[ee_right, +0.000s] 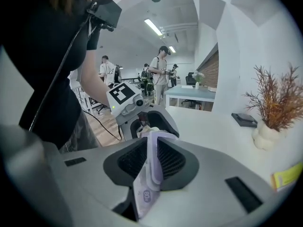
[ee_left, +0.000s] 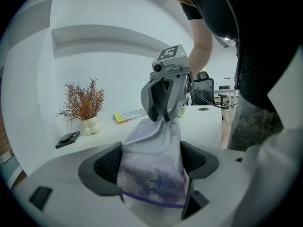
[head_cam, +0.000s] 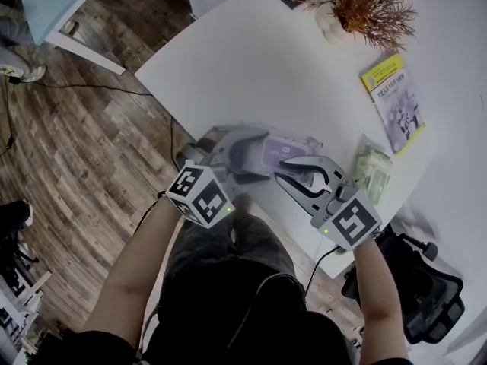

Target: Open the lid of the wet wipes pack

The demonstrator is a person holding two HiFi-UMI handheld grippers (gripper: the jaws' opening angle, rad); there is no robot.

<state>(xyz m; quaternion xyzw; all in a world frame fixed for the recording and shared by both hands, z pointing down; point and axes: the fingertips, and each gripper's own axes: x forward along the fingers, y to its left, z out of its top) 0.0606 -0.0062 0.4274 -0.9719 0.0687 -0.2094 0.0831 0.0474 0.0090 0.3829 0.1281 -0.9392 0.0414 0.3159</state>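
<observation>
The wet wipes pack (ee_left: 150, 174), judged soft and slippery, was clamped bodily by the left gripper (head_cam: 247, 157); its thin lid edge (ee_right: 152, 167) was pinched by the right gripper (head_cam: 293, 172).

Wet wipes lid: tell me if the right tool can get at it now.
Likely yes: the right tool appears shut on the thin lid flap, and the left tool clamps the pack body, leaving nothing in the way.

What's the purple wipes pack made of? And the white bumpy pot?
The wipes pack: soft plastic film, faintly shiny; it creases and bulges where it's squeezed. The pot: probably matte white ceramic, smooth and lumpy, though it could be plastic.
</observation>
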